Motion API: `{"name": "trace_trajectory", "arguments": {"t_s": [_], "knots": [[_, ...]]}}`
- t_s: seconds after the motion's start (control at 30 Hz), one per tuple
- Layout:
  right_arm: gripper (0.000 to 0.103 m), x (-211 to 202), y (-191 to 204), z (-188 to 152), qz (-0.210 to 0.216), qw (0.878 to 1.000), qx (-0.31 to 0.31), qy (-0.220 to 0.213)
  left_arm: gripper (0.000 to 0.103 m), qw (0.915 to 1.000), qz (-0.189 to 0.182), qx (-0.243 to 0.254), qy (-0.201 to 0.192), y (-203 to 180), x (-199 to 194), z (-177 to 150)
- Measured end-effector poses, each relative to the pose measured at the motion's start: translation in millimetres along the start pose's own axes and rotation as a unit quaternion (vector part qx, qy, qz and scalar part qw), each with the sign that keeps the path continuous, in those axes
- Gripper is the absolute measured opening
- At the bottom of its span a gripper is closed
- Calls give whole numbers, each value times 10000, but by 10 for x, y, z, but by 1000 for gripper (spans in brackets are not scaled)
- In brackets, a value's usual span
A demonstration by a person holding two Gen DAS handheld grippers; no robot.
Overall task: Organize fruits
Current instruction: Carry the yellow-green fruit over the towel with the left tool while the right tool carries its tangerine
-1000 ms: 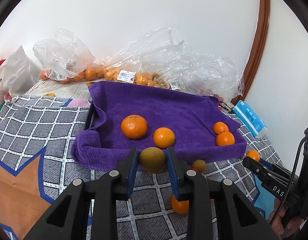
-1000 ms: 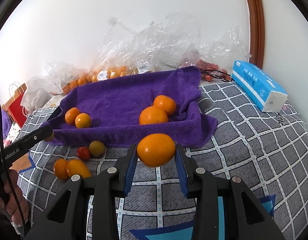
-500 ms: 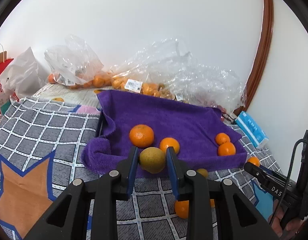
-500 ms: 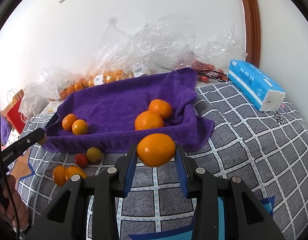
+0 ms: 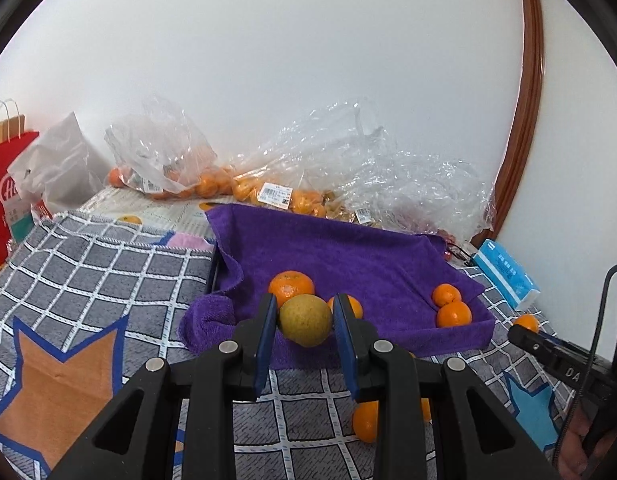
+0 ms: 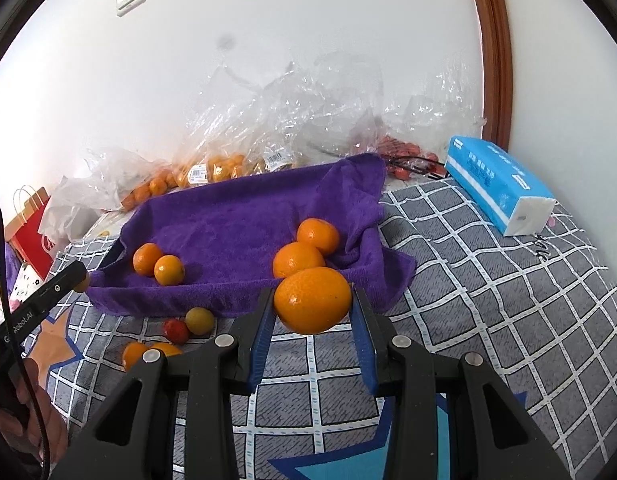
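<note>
My left gripper (image 5: 305, 316) is shut on a yellow-green round fruit (image 5: 305, 320), held in the air just in front of the tray's near edge. My right gripper (image 6: 313, 307) is shut on a large orange (image 6: 313, 300), also raised before the tray. The tray is lined with a purple towel (image 5: 348, 256) (image 6: 236, 216). Two oranges (image 6: 158, 264) lie at its left end and two more (image 6: 306, 250) at its right end. Loose on the blanket sit a small yellow fruit (image 6: 199, 320), a red one (image 6: 176, 330) and two oranges (image 6: 148, 352).
Clear plastic bags of oranges (image 5: 212, 184) and crumpled wrap (image 6: 308, 120) lie against the wall behind the tray. A blue tissue pack (image 6: 498, 184) sits at the right. A red paper bag (image 5: 10, 184) stands at far left. A checked grey blanket (image 6: 488, 300) covers the surface.
The left wrist view has tilted upward and pulled back slightly, so the tray sits lower in frame and a wall switch shows. Both grippers still hold their fruit; the right has barely shifted.
</note>
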State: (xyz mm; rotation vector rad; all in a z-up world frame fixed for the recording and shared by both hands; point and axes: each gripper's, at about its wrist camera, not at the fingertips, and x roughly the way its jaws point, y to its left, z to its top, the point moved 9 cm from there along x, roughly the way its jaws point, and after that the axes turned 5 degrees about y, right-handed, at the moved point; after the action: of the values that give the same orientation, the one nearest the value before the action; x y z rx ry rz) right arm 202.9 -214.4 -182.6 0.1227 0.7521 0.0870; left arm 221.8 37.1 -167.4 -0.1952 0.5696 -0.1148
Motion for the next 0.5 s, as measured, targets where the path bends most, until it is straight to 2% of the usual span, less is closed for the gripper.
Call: {"name": "trace_trajectory", "arguments": {"t_s": [0.5], "knots": [[37,-278,56,158,-38,9998,15,-207,28,9998,66,-132,-104,62,-48,25]]}}
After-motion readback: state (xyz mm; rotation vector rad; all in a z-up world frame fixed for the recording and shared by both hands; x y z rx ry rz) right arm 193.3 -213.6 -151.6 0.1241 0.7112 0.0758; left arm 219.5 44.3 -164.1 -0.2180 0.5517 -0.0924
